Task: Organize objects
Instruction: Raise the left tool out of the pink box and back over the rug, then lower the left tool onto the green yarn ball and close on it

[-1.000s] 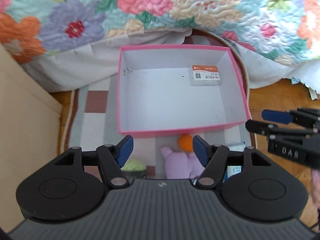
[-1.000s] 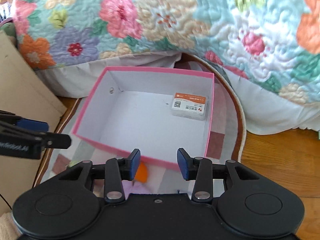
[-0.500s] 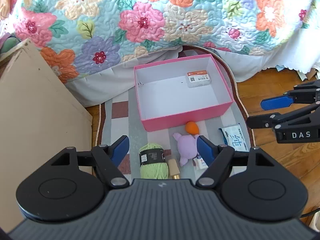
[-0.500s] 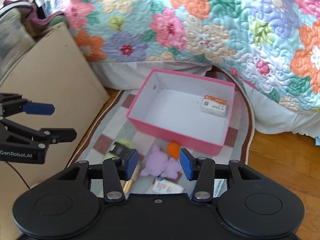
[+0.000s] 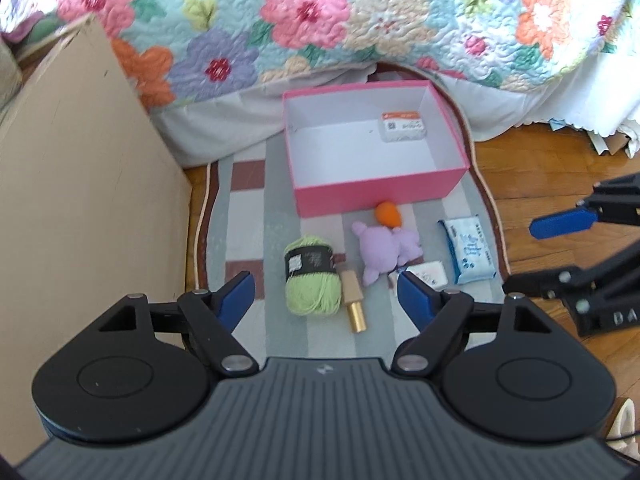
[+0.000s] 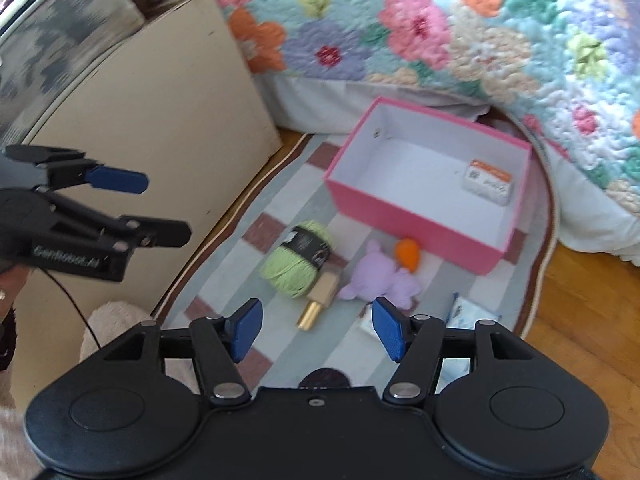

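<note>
A pink box point(image 5: 304, 200) point(image 6: 404, 222) stands on the rug and holds a small white packet with an orange label point(image 5: 402, 126) point(image 6: 488, 182). In front of it lie a green yarn ball point(image 5: 310, 280) point(image 6: 298, 264), a tan and gold cylinder point(image 5: 354, 306) point(image 6: 318, 300), a purple plush point(image 5: 382, 250) point(image 6: 378, 276), an orange ball point(image 5: 387, 214) point(image 6: 408, 254), a small white pack point(image 5: 430, 274) and a blue-white tissue pack point(image 5: 468, 250) point(image 6: 474, 310). My left gripper point(image 5: 326, 300) point(image 6: 160, 208) and right gripper point(image 6: 316, 330) point(image 5: 536, 258) are open, empty, held high above the items.
A striped rug point(image 5: 248, 220) point(image 6: 256, 248) lies on the wooden floor point(image 5: 540, 168). A bed with a floral quilt point(image 5: 320, 20) rises behind the box. A beige board point(image 5: 80, 180) point(image 6: 160, 112) stands at the left.
Both grippers have pulled back and up from over the pink box, so the items in front of it came into view. The right view has swung left. Both stay open.
</note>
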